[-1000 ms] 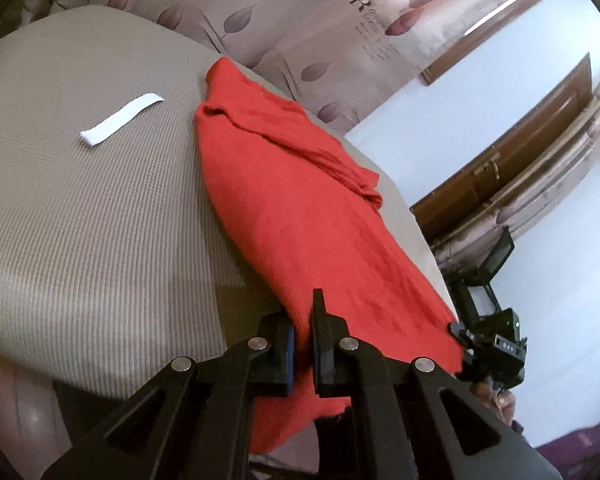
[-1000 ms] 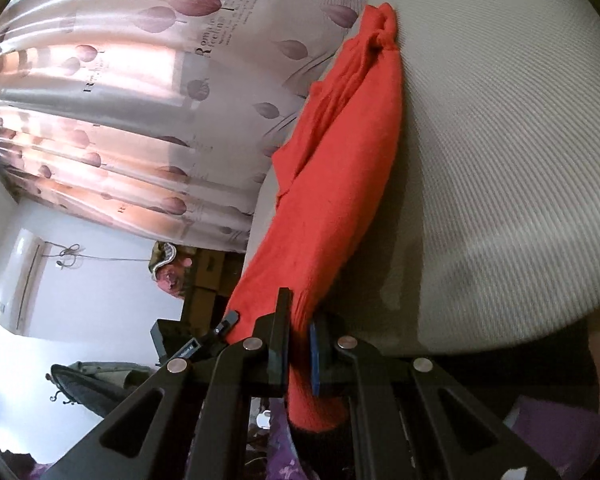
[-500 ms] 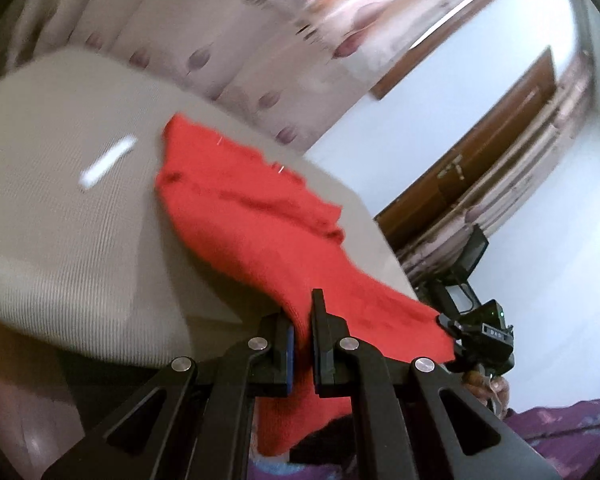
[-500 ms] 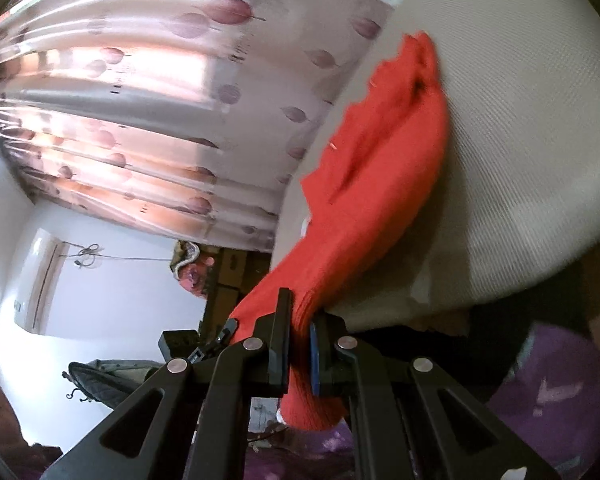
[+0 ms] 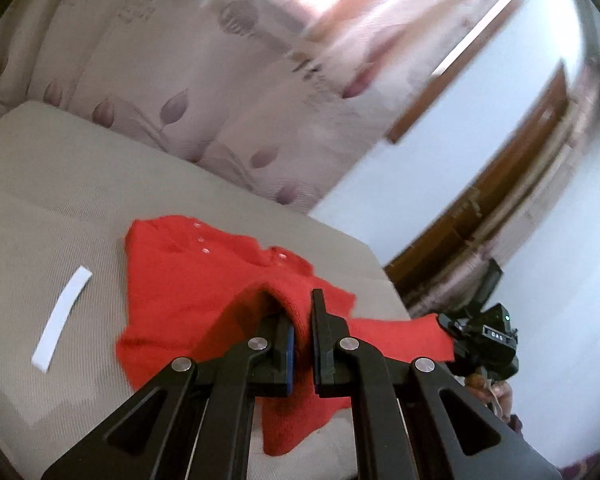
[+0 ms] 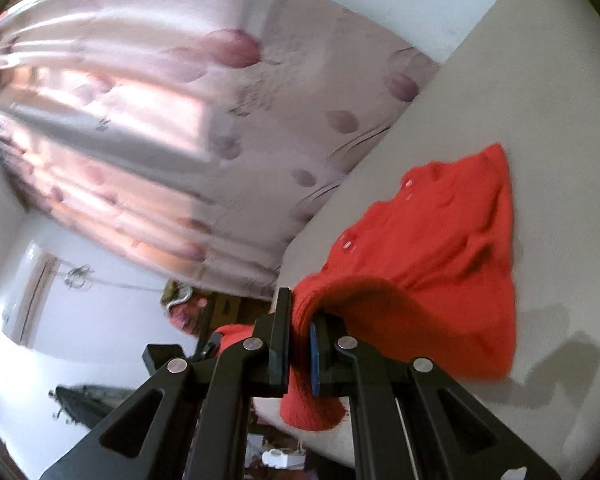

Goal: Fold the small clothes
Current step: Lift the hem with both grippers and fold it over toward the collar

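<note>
Both tongs are clamped on the near hem of the red sweater (image 5: 188, 296): the left gripper (image 5: 302, 340) and the right gripper (image 6: 300, 344). The hem is lifted over the body, which lies on the bed (image 5: 60, 184) toward its far edge. The first fold looks begun, not yet laid down.

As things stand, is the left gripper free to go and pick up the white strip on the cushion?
Probably not yet. The left gripper is shut on the red garment, so it would have to let go first. The path looks open: the white strip lies uncovered on the beige cushion, beside the garment.
</note>
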